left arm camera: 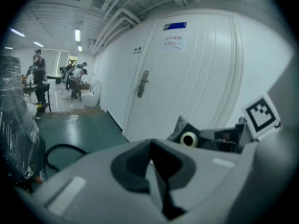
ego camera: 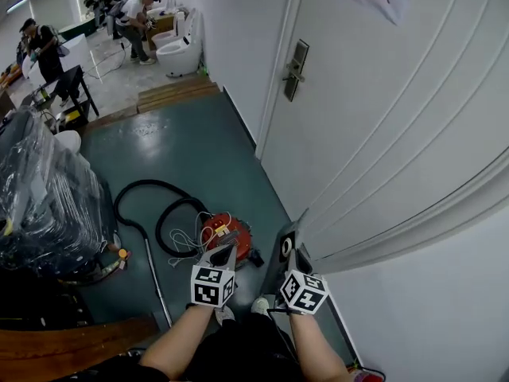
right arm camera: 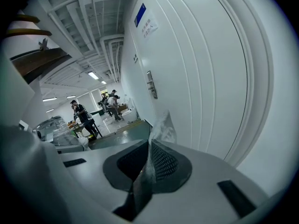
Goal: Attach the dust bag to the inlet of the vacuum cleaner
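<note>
The left tool (ego camera: 226, 253) has its jaws pressed together with nothing between them, as the left gripper view shows (left arm camera: 152, 166). The right tool (ego camera: 291, 258) is clamped on the thin grey dust bag (ego camera: 286, 247). In the right gripper view the bag's crinkled sheet (right arm camera: 160, 128) stands pinched between the meshed pads and rises above them (right arm camera: 149, 168). From the left gripper view the dust bag (left arm camera: 189, 138) shows a dark collar with a pale round ring, held up beside the white panelled door (ego camera: 374, 110). The round red vacuum cleaner (ego camera: 227, 231) sits on the teal floor (ego camera: 183, 146) just beyond the left tool. It stands apart from the bag, which is in the air to its right, close to the door. A black hose (ego camera: 140, 185) loops away from the vacuum cleaner across the floor, and a slim metal wand (ego camera: 154, 281) lies beside it. A bulky plastic-wrapped bundle (ego camera: 40, 197) stands at the left edge, and people work in the bright area far behind.
</note>
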